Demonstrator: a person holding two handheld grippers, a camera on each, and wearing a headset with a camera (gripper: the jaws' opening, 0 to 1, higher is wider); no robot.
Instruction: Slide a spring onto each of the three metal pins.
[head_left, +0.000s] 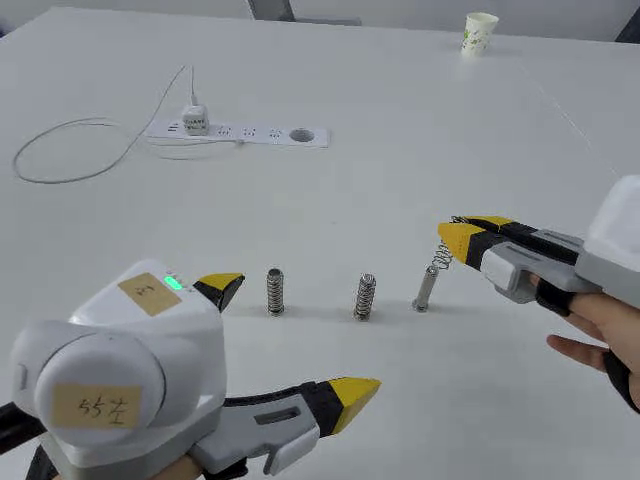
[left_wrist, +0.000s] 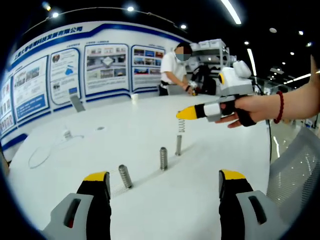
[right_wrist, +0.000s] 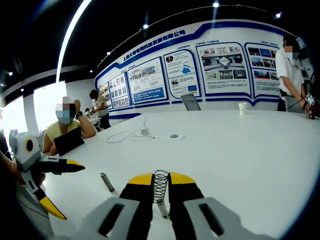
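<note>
Three metal pins stand in a row on the white table (head_left: 400, 160). The left pin (head_left: 275, 292) and the middle pin (head_left: 365, 297) each carry a spring. The right pin (head_left: 425, 289) is bare. My right gripper (head_left: 453, 236) is shut on a spring (head_left: 441, 259), which hangs tilted just above that pin's top. In the right gripper view the spring (right_wrist: 160, 184) sits between the shut jaws, with the pin (right_wrist: 163, 209) below it. My left gripper (head_left: 290, 338) stands open near the front of the row, holding nothing; the pins (left_wrist: 163, 158) lie ahead of it.
A white power strip (head_left: 240, 131) with a charger and a looped cable (head_left: 70, 150) lies at the back left. A paper cup (head_left: 479, 33) stands far back right. People (right_wrist: 65, 127) sit and stand beyond the table.
</note>
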